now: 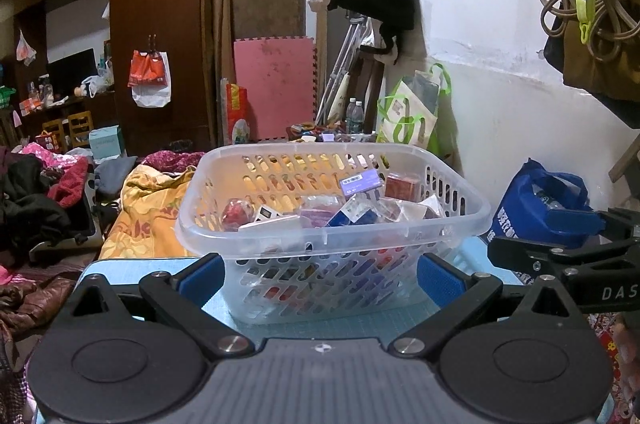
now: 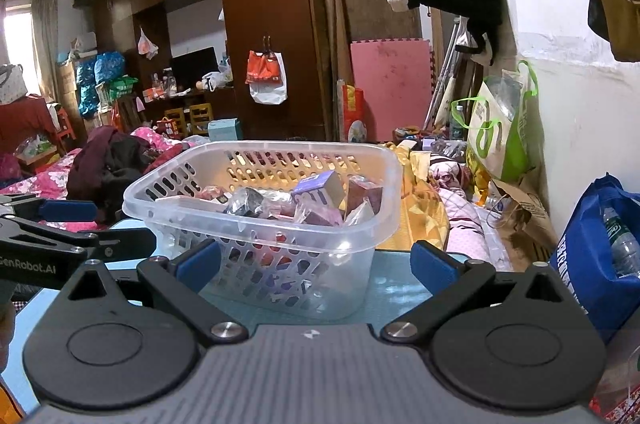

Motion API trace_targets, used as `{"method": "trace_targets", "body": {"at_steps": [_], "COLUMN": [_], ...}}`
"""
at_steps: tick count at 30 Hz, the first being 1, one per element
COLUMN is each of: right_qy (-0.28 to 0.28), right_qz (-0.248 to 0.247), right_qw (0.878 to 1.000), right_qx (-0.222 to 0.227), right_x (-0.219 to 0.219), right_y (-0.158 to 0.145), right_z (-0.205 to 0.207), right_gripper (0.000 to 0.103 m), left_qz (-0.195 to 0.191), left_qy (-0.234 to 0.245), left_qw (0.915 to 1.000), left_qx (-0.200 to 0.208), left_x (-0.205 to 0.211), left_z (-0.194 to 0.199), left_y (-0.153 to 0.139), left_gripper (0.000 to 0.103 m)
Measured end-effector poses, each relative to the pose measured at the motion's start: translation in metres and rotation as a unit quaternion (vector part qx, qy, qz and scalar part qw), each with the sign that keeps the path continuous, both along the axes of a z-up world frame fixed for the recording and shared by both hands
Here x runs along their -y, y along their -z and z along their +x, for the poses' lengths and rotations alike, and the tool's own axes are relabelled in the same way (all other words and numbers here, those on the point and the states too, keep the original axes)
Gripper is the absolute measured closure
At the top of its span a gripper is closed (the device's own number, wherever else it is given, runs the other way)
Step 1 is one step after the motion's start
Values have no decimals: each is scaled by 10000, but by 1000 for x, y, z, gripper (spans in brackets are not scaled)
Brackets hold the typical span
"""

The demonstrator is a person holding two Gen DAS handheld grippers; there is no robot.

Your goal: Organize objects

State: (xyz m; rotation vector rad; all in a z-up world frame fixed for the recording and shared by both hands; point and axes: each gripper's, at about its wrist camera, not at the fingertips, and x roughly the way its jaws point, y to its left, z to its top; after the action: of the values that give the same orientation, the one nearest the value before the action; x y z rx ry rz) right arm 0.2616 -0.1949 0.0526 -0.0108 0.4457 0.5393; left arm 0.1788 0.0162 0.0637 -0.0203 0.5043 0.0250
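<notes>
A clear plastic basket (image 1: 472,214) with slotted walls stands on a light blue mat (image 1: 132,266). It holds several small boxes and wrapped packets, among them a purple box (image 1: 360,180) and a red box (image 1: 402,187). My left gripper (image 1: 318,280) is open and empty, its blue pads either side of the basket's near wall. In the right wrist view the basket (image 2: 384,220) is ahead and left, with the purple box (image 2: 318,185) inside. My right gripper (image 2: 316,264) is open and empty, close to the basket's near corner. Each gripper shows at the edge of the other's view.
A blue bag (image 2: 592,264) with bottles stands right of the mat by the white wall. A bed with yellow cloth (image 1: 148,207) and piled clothes lies behind and left. A green and white bag (image 1: 412,115) leans on the wall behind. Dark wardrobes fill the back.
</notes>
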Motion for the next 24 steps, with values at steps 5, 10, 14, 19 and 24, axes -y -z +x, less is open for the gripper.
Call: {"method": "trace_targets", "body": {"at_steps": [5,10,14,19,24], "right_qy": [15,4,-43,-37,-11], "right_qz": [5,36,8,4,41], "right_qw": [10000,10000,9999,10000,10000], "right_qx": [-33,-52,-111,-83,-76], "right_x": [1,2,2,3,4], "right_y": [1,2,3,3,4], "right_z": [1,1,2,1,1], "right_gripper": [0,0,0,0,0], "left_qz": [35,-8,13,-4,-13], "left_qy": [-30,-34,-47,-40,-59], "left_qw": [10000,10000,10000,10000,10000], "left_qx": [-35,-53,-40,-43,-39], "left_x": [1,0,0,1,0], "left_z": [3,4,4,4,5], "left_y": [3,5,5,6,6], "left_gripper": [0,0,0,0,0]}}
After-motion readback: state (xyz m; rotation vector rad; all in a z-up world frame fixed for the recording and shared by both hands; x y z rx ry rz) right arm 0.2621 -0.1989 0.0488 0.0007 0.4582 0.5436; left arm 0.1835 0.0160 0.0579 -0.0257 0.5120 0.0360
